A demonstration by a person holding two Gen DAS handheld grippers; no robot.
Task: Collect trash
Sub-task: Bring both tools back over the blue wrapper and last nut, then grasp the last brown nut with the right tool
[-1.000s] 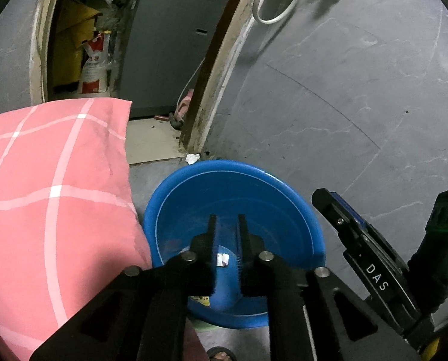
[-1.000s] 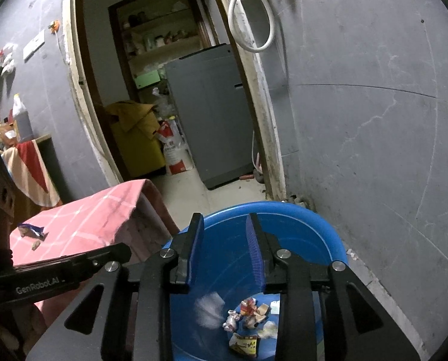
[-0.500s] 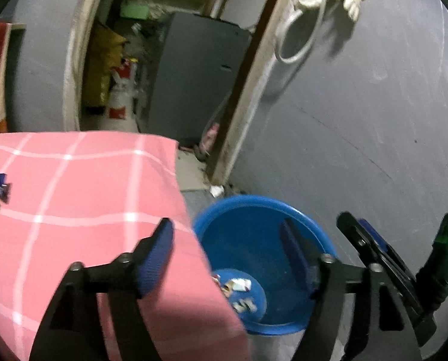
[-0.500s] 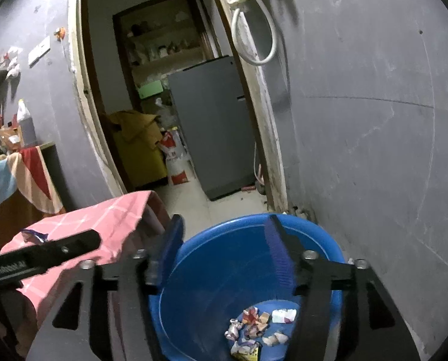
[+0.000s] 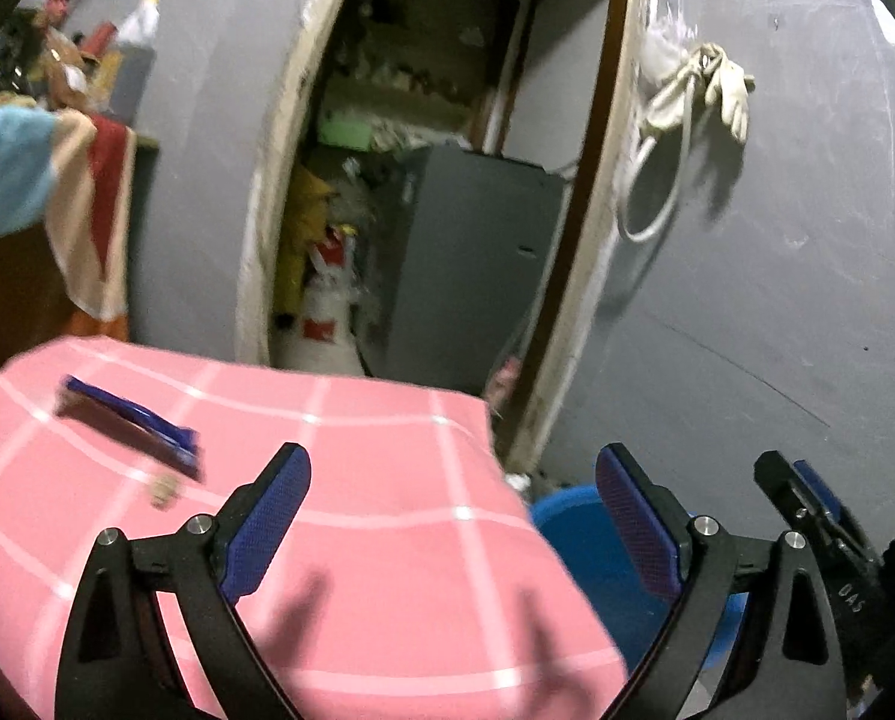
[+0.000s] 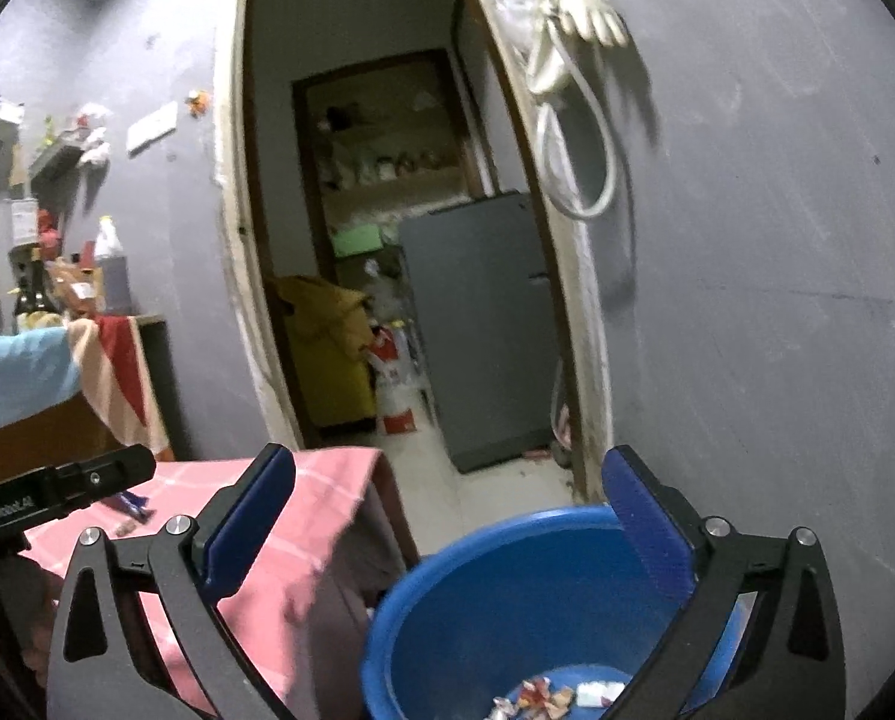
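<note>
A blue wrapper (image 5: 132, 423) and a small tan scrap (image 5: 164, 487) lie on the pink checked tablecloth (image 5: 357, 540); they also show small in the right wrist view (image 6: 130, 502). A blue tub (image 6: 507, 588) stands on the floor to the right of the table, with several trash pieces (image 6: 552, 695) in its bottom. My left gripper (image 5: 453, 510) is open and empty above the table's right part. My right gripper (image 6: 447, 516) is open and empty above the tub's rim.
A doorway (image 6: 387, 240) with a grey fridge (image 6: 477, 330) lies ahead. A white hose and glove (image 5: 687, 120) hang on the grey wall at the right. A cabinet with a striped cloth (image 6: 111, 372) and bottles stands at the left.
Both grippers opened wide; the left let go of a white scrap over the tub. Both rose, and the left swung left from the tub to over the table.
</note>
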